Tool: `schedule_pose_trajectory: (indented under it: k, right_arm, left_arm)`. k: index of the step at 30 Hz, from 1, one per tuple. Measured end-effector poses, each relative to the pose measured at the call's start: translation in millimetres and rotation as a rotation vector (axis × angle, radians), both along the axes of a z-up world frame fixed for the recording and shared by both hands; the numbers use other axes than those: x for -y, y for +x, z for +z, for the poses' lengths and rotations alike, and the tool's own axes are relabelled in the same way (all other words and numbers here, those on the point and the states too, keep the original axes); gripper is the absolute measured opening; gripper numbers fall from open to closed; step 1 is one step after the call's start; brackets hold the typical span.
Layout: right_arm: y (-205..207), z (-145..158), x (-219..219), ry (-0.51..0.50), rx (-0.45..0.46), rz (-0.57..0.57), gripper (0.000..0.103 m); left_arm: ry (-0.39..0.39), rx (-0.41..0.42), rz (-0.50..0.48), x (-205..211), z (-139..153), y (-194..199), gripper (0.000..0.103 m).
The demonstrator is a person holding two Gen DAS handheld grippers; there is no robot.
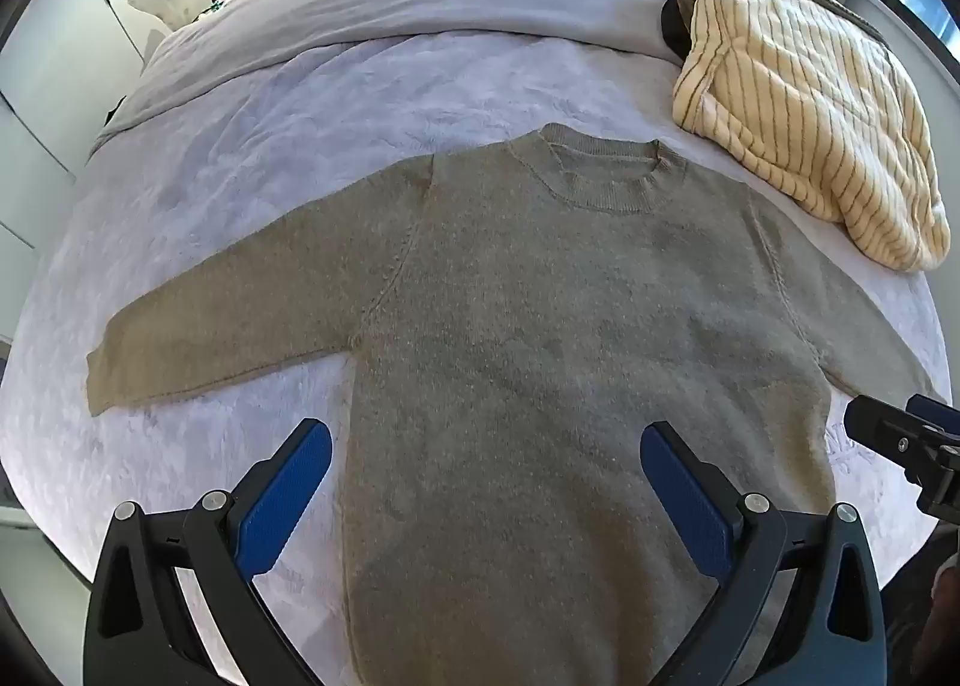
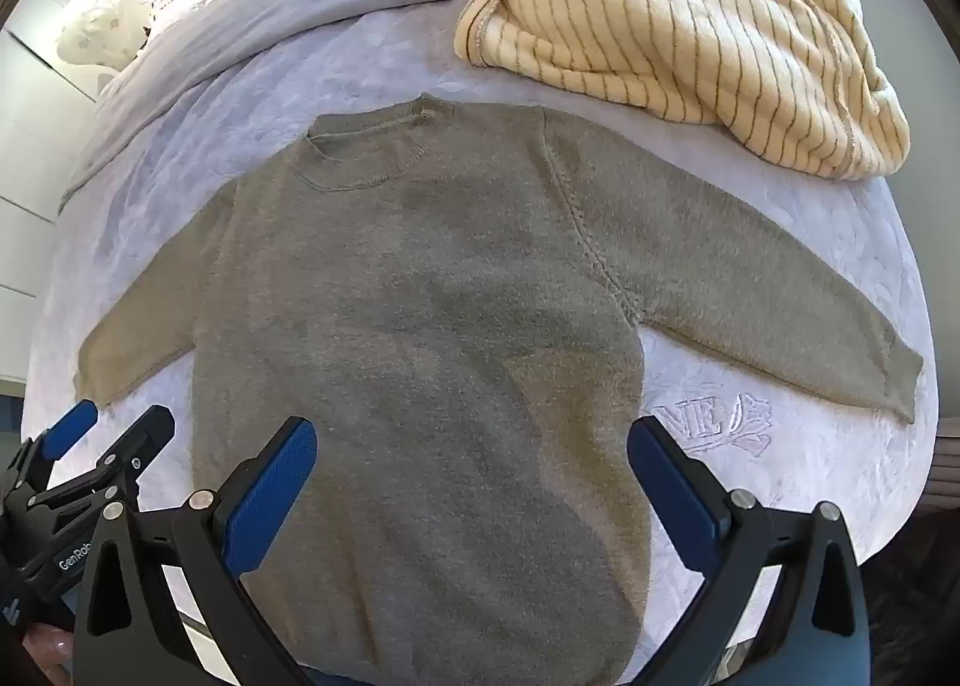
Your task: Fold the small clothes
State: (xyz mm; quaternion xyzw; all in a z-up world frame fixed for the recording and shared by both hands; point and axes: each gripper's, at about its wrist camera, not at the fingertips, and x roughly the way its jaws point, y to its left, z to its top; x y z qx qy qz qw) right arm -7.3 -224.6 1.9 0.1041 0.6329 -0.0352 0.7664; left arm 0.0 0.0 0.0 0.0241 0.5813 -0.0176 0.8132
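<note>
We note a striped blanket point(image 1: 804, 110) bunched far right on the bed point(image 1: 252, 104), just beside the sweater point(image 1: 540, 326); sweater flat, sleeves spread; left gripper point(image 1: 486, 440) and right gripper point(image 2: 472, 437) hover over its hem, jaws wide, empty.

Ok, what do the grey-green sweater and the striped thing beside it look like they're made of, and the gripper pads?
Sweater: looks like a soft, matte knit, maybe wool; ribbed collar, fuzzy surface, stitched raglan seams. Striped blanket: cream with thin dark stripes, looks plush or fleecy; puffy folds. Left gripper and right gripper pads: blue, finely textured, probably rubber or plastic.
</note>
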Motion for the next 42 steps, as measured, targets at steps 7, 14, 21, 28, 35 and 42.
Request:
schedule_pose_trajectory:
  k: [7,14,21,28,35,42]
  right_arm:
    - [-1.9,1.4,-0.8,-0.011,0.002,0.007,0.103]
    - [-8.8,4.9,4.7,-0.017,0.014,0.003,0.103]
    - [-0.3,2.8,-0.7,-0.03,-0.001,0.002,0.103]
    - [0.5,1.9,-1.2,-0.033,-0.005,0.002,0.103]
    - [1.3,1.2,-1.2,-0.034,-0.008,0.002,0.103]
    - [2.2,-0.1,-1.9,-0.044,-0.012,-0.002,0.103]
  left_arm:
    - [-0.011,-0.001,0.004,-0.2,0.0,0.4,0.103]
    - [-0.05,-0.02,0.01,-12.0,-1.1,-5.7,0.103]
    - [-0.042,-0.009,-0.003,-6.0,7.6,-4.0,0.103]
    - [-0.055,-0.012,-0.015,-4.1,10.4,-3.4,0.103]
    - [-0.052,-0.02,-0.016,-3.4,10.4,-3.0,0.103]
    - [-0.045,-0.031,-0.007,-2.9,9.7,-1.0,0.103]
